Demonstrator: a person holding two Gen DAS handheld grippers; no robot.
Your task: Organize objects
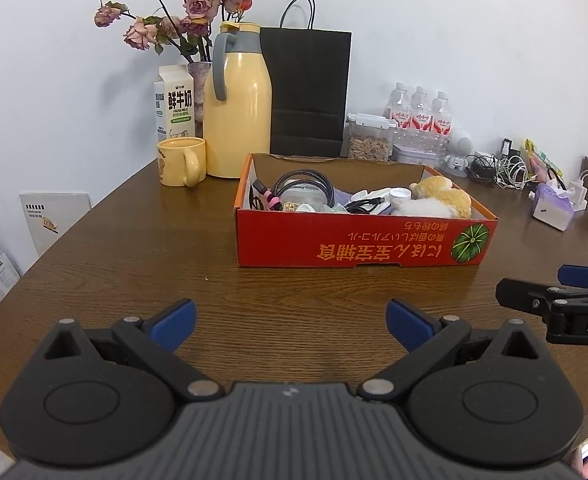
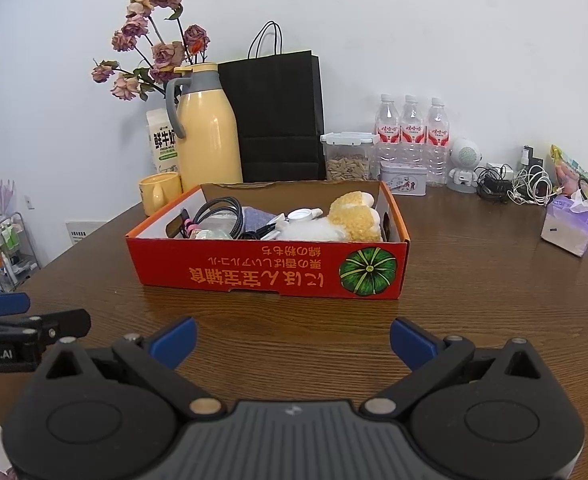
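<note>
A red box (image 1: 358, 240) sits near the middle of the brown counter (image 1: 133, 264), a bit toward the back edge. It has a green pumpkin picture and upside-down writing on its front side. The box is full of little things. A fluffy yellow and white toy (image 2: 350, 220) lies at the right end of the box. A coiled gray cable (image 1: 306, 186) lies at the left end. Between them are a white round lid (image 2: 300, 214) and some small bits that are hard to make out.

The left tool (image 1: 291, 320) hangs over the counter near the front edge, with its blue fingertips spread wide and nothing between them. The right tool (image 2: 294, 340) is just beside it, also spread wide and holding nothing. Both point at the box but are apart from it.

Behind the box, along the back edge, stand a yellow jug (image 1: 237, 112) and a black bag (image 1: 308, 88). A yellow mug (image 1: 181, 162) is left of the jug, with a milk carton (image 1: 175, 104) and a vase of dry pink roses (image 1: 173, 20) behind it. To the right are a clear jar (image 2: 348, 156), a small tin (image 2: 404, 178), three water bottles (image 2: 412, 132), a white round toy robot (image 2: 465, 164), a pile of cords (image 2: 514, 184) and a tissue pack (image 2: 568, 230).
</note>
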